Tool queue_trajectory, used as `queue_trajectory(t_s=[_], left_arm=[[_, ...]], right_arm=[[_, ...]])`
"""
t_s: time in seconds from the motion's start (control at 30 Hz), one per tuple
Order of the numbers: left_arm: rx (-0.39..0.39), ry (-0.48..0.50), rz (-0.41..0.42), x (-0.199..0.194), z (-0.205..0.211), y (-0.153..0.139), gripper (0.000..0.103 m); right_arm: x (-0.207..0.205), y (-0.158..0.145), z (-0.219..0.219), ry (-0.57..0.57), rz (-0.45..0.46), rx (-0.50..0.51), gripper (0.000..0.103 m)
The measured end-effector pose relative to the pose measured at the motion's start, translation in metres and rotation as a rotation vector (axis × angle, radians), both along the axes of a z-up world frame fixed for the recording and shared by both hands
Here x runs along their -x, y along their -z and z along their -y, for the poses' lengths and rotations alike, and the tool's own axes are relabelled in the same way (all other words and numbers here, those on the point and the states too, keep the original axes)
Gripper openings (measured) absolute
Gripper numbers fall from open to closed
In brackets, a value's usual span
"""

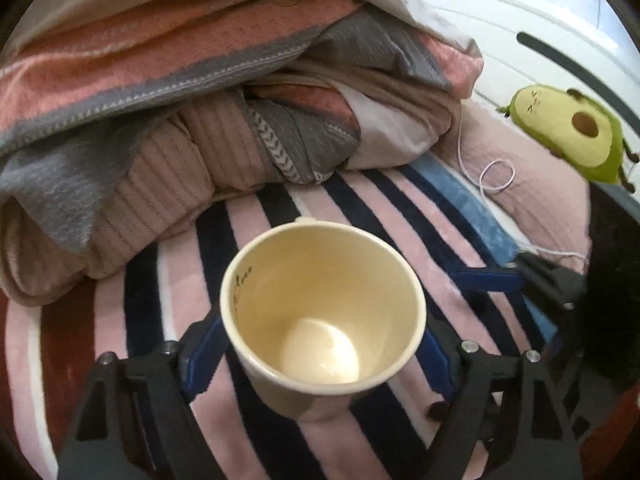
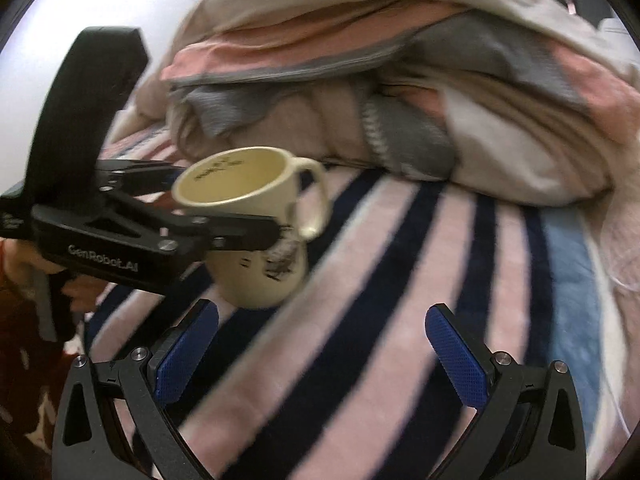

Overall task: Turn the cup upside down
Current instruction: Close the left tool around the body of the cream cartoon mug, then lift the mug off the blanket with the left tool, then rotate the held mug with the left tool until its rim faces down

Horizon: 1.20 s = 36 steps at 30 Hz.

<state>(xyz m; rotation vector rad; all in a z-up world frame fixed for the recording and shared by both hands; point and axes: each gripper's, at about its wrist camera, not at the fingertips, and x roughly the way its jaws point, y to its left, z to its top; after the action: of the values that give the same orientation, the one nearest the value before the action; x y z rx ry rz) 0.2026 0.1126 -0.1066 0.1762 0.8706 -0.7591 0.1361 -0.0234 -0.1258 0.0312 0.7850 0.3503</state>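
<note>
Left hand-held gripper [image 1: 320, 356] is clamped on the cup [image 1: 322, 312], blue pads pressed to either side of the cup body. From the right wrist view the same left hand-held gripper [image 2: 224, 216] comes in from the left edge, one finger across the near side of the cup [image 2: 256, 232], the other behind it.

Cup is cream, mouth up and tilted a bit toward the left wrist camera, inside empty, dark print on the outside wall and near the inner rim. Handle [image 2: 314, 200] points away from the left gripper body. Cup sits low over the striped blanket [image 1: 360, 208] on the bed; can't tell if the base is touching the blanket or just above it.

Right hand-held gripper [image 2: 320, 340] is spread wide, nothing between its blue pads [image 2: 456, 364], sitting near the cup but apart from it. Its tip also shows at the right of the left wrist view [image 1: 520, 276].

Bundled bedding [image 1: 200, 100] piled just behind the cup. Avocado plush [image 1: 568, 132] and a thin white cord [image 1: 496, 176] lie toward the far right of the bed, well apart from the cup.
</note>
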Motion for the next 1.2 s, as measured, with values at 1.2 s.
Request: queue_trajectory(t_s=[1.2], left_arm=[[0.416, 0.039, -0.424, 0.072, -0.033, 0.014, 0.081]], right_arm=[[0.061, -0.011, -0.05, -0.087, -0.127, 0.103, 0.08]])
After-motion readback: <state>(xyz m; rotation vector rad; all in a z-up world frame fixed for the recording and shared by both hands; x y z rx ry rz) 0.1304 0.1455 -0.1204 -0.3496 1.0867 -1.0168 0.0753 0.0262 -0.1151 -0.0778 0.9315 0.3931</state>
